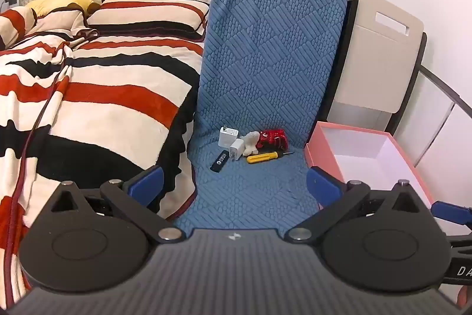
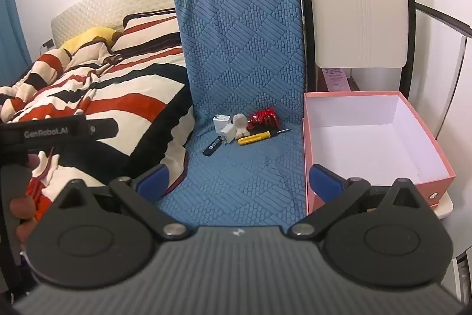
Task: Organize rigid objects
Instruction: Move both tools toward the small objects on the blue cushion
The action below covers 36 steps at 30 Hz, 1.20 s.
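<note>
A small pile lies at the back of the blue quilted seat: two white chargers, a black USB stick, a yellow screwdriver, a red shiny item and a small white plush. My left gripper hovers open in front of the pile, well short of it, with nothing between its fingers. My right gripper is likewise open and holds nothing, over the seat's front edge.
An open pink box with a white inside sits right of the seat on a beige chair. A bed with a striped blanket borders the seat's left side. A hand shows at the left edge of the right wrist view.
</note>
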Each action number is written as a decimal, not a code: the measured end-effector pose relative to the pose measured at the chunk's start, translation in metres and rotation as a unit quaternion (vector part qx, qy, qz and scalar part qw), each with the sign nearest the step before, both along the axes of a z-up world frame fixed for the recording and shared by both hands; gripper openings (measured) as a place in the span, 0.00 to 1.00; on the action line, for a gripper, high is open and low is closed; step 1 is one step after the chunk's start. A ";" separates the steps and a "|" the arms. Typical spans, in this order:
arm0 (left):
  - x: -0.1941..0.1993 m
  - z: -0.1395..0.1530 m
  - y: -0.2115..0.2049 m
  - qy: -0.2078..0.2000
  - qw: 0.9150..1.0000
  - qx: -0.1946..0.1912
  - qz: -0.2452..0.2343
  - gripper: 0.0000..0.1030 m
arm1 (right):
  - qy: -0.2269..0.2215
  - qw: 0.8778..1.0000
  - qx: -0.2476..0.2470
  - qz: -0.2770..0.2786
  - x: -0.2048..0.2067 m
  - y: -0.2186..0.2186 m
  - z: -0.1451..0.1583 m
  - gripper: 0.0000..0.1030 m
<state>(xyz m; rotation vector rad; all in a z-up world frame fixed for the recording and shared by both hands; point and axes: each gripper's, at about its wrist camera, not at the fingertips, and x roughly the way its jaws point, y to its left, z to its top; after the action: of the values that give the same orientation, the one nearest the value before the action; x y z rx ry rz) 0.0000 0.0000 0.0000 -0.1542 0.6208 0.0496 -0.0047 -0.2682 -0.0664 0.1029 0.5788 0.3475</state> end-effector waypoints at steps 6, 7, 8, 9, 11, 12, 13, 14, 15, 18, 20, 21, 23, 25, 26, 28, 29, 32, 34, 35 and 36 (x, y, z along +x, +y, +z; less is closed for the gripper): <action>-0.007 0.000 0.005 -0.021 1.000 -0.009 -0.002 1.00 | 0.004 1.000 -0.009 -0.010 0.003 0.005 0.000 1.00; -0.015 0.000 0.010 -0.031 0.999 -0.016 -0.005 1.00 | -0.001 1.000 -0.009 -0.010 -0.001 0.005 -0.001 1.00; -0.015 0.002 0.008 -0.029 0.999 -0.014 -0.005 1.00 | -0.001 1.000 -0.008 -0.014 -0.002 0.007 -0.001 1.00; -0.016 0.003 0.011 -0.028 0.999 -0.016 -0.009 1.00 | -0.006 1.000 0.001 -0.015 -0.008 0.002 0.003 1.00; -0.018 0.004 0.015 -0.026 0.999 -0.021 -0.015 1.00 | -0.002 1.000 0.006 -0.014 -0.013 -0.003 0.009 1.00; -0.022 0.004 0.014 -0.029 0.999 -0.022 -0.018 1.00 | 0.002 1.000 0.008 -0.013 -0.014 -0.003 0.010 1.00; -0.028 0.004 0.011 -0.032 0.999 -0.020 -0.018 1.00 | 0.003 1.000 0.005 -0.016 -0.018 -0.001 0.009 1.00; -0.030 0.003 0.011 -0.030 0.999 -0.020 -0.019 1.00 | 0.003 1.000 0.002 -0.017 -0.021 0.000 0.007 1.00; -0.032 0.002 0.012 -0.026 0.999 -0.021 -0.020 1.00 | 0.004 1.000 0.001 -0.019 -0.022 0.002 0.007 1.00; -0.037 -0.001 0.010 -0.023 0.999 -0.022 -0.025 1.00 | 0.002 1.000 0.010 -0.023 -0.029 0.003 0.004 1.00; -0.040 -0.003 0.010 -0.022 0.999 -0.022 -0.027 1.00 | 0.007 1.000 0.006 -0.025 -0.028 0.004 0.002 1.00; -0.040 -0.005 0.010 -0.020 0.999 -0.020 -0.025 1.00 | 0.009 1.000 0.001 -0.027 -0.027 0.005 0.003 1.00; -0.039 -0.009 0.011 -0.018 0.999 -0.022 -0.022 1.00 | 0.009 1.000 0.002 -0.023 -0.027 0.007 0.001 1.00; -0.036 -0.014 0.011 -0.013 0.999 -0.024 -0.016 1.00 | 0.013 1.000 0.006 -0.018 -0.027 0.007 -0.002 1.00; -0.034 -0.017 0.012 -0.010 1.000 -0.026 -0.013 1.00 | 0.015 1.000 0.005 -0.017 -0.025 0.008 -0.004 1.00; -0.029 -0.024 0.012 -0.005 1.000 -0.023 -0.002 1.00 | 0.020 1.000 -0.003 -0.017 -0.018 0.009 -0.009 1.00; -0.024 -0.029 0.011 -0.001 1.000 -0.019 0.006 1.00 | 0.024 0.999 -0.007 -0.022 -0.014 0.010 -0.010 1.00; -0.009 -0.044 0.012 0.006 0.999 -0.038 0.012 1.00 | 0.029 0.999 -0.003 -0.028 -0.003 0.010 -0.016 1.00; 0.004 -0.054 0.013 0.013 0.999 -0.045 0.024 1.00 | 0.025 0.999 -0.001 -0.025 0.007 0.008 -0.023 1.00; 0.013 -0.059 0.013 0.016 0.998 -0.044 0.030 1.00 | 0.022 0.999 -0.002 -0.025 0.014 0.006 -0.025 1.00; 0.021 -0.062 0.013 0.020 0.998 -0.044 0.035 1.00 | 0.018 0.999 -0.004 -0.027 0.022 0.004 -0.027 1.00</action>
<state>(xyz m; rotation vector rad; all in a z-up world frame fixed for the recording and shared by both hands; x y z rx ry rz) 0.0214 0.0129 -0.0623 -0.2607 0.6571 0.0930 0.0177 -0.2643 -0.0939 0.1171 0.6110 0.2908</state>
